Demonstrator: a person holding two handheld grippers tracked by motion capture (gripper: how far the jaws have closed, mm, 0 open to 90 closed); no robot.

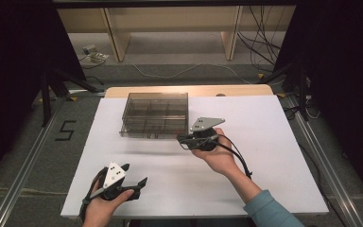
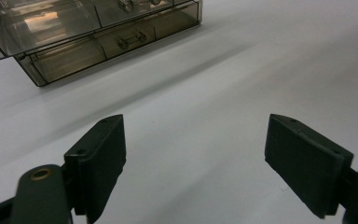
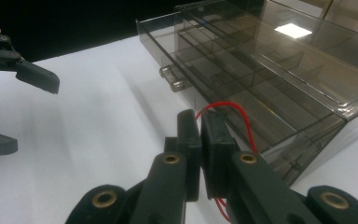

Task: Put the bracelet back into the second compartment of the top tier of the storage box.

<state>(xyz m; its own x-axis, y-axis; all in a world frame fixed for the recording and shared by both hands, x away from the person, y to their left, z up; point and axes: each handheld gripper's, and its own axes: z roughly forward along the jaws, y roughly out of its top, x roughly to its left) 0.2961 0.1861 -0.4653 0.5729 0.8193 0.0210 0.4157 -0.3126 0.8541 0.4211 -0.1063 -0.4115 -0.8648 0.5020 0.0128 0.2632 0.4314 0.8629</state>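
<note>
A white table (image 1: 264, 142) carried a smoky, see-through plastic drawer box (image 1: 156, 113) toward its far side, at about 11 o'clock from the table's centre. In the right gripper view, 1 of the box's shallow drawers (image 3: 242, 88) stood pulled partway out, its inside split into small compartments and 2 small knobs (image 3: 172, 79) on its front. The right gripper (image 1: 182, 139), held in the person's right hand (image 1: 220, 156), sat just beside the box's near right corner, at about 5 o'clock from the box. Its jaws were clenched together on a thin red wire (image 3: 235, 112), which looped up from between the pads and arched toward the open drawer; whether the wire touched the drawer could not be told. The left gripper (image 1: 139, 177), held in the left hand (image 1: 101, 205), rested low near the table's near edge, at about 7 o'clock from the table's centre and well apart from the box. Its jaws stood released and wide, nothing between them.
</note>
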